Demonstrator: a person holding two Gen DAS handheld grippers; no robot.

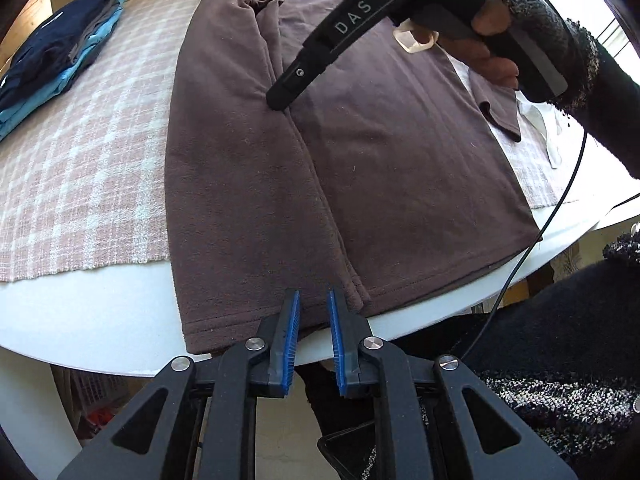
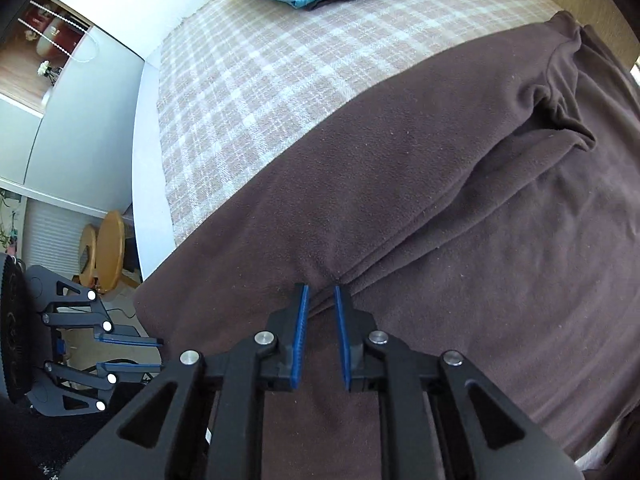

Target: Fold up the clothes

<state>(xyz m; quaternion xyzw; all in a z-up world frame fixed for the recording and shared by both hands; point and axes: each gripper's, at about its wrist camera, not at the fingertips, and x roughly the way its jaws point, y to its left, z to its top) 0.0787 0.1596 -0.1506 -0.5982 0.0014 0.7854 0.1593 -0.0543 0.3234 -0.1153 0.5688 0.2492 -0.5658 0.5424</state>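
Brown T-shirt [image 1: 360, 168] lies flat mid-bench on the checked woven cloth [image 1: 80, 168], hem overhanging the near edge of the white round bench [image 1: 100, 320]; left side folded in, soft fleecy nap. Far-right sleeve partly hidden by the hand [image 1: 492, 40]. Left gripper [image 1: 313, 300] and right gripper [image 2: 321, 292]: blue ribbed pads slightly apart, nothing pinched. Folded stack [image 1: 60, 60] cut off at far-left edge.

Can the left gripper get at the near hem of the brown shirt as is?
Probably yes. The left gripper hangs just above the brown shirt's hem at the table edge, jaws slightly apart, nothing between. The right gripper works farther up the fold, clear of it.
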